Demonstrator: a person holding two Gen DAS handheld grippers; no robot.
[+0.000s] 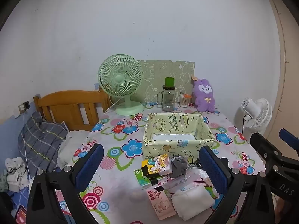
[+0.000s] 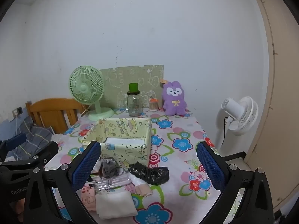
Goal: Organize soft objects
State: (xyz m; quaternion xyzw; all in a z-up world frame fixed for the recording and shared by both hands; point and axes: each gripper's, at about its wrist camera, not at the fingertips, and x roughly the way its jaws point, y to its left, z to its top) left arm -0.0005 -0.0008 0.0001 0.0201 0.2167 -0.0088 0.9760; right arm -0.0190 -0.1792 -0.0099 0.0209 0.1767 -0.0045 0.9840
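Observation:
A pale yellow fabric storage box (image 1: 160, 143) (image 2: 129, 149) stands mid-table, with something white and flat inside. In front of it lies a pile: a colourful tissue pack (image 1: 160, 164), a grey sock (image 1: 178, 165) (image 2: 109, 168), a white folded cloth (image 1: 192, 201) (image 2: 114, 201), a pink packet (image 1: 162, 203), a clear plastic pouch (image 2: 112, 183) and a black plastic bag (image 2: 149, 172). My left gripper (image 1: 151, 169) is open and empty above the pile. My right gripper (image 2: 149, 166) is open and empty over the pile's right side.
At the back of the floral-cloth table (image 1: 115, 186) stand a green desk fan (image 1: 121, 87), a glass jar with green lid (image 1: 169, 97), a small cup (image 1: 185, 100) and a purple plush bunny (image 1: 204, 95). A bed (image 1: 43, 138) lies left; a white floor fan (image 2: 239, 115) stands right.

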